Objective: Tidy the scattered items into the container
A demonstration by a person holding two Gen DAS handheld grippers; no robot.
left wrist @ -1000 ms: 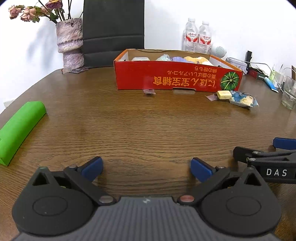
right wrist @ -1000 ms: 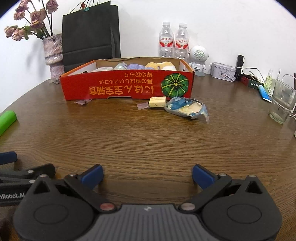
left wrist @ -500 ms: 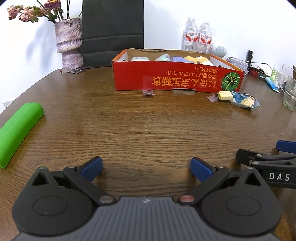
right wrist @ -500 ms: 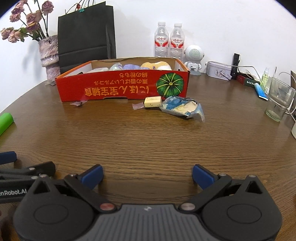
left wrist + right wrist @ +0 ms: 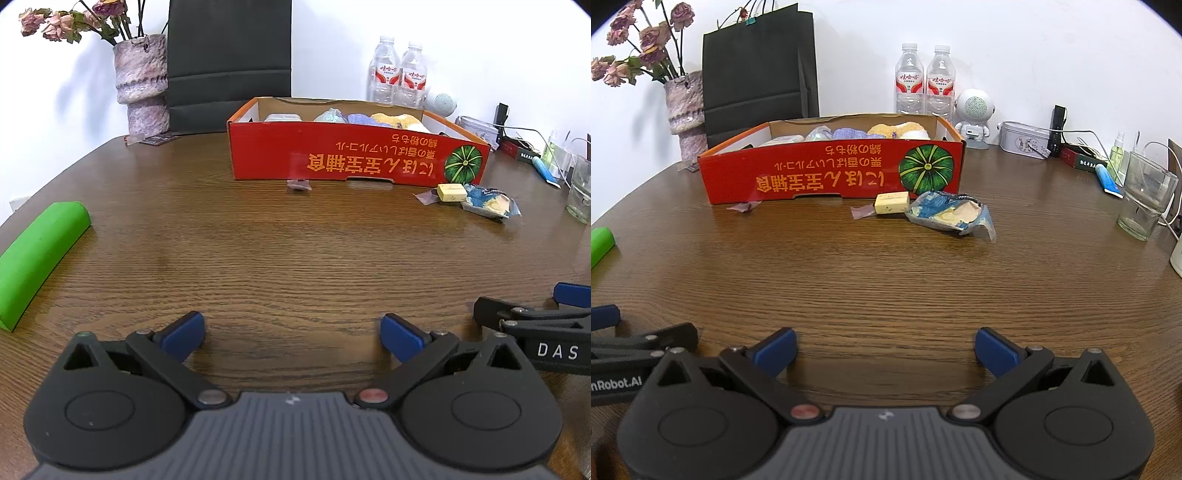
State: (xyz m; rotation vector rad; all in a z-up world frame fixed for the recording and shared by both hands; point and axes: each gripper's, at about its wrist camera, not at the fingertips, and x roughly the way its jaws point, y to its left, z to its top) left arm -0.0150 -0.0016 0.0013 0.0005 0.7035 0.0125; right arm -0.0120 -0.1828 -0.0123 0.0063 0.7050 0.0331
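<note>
Both tools, left tool point(image 5: 291, 328) and right tool point(image 5: 885, 345), are held wide and empty near the surface's point(image 5: 886, 280) front edge; the yellow block point(image 5: 891, 202) beside the red box point(image 5: 831, 177) is best approached low and squarely.

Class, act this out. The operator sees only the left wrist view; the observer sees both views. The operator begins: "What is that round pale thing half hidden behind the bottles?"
Observer: A small white robot-shaped speaker, standing just right of the water bottles.
Operator: Is the blue packet near the box sealed?
Observer: No. The right wrist view shows the blue packet torn open, with pale contents exposed.
Operator: And the black slab behind the box, is it a chair?
Observer: No. It is a black paper bag; its thin handles show at the top, which your view cuts off.
</note>
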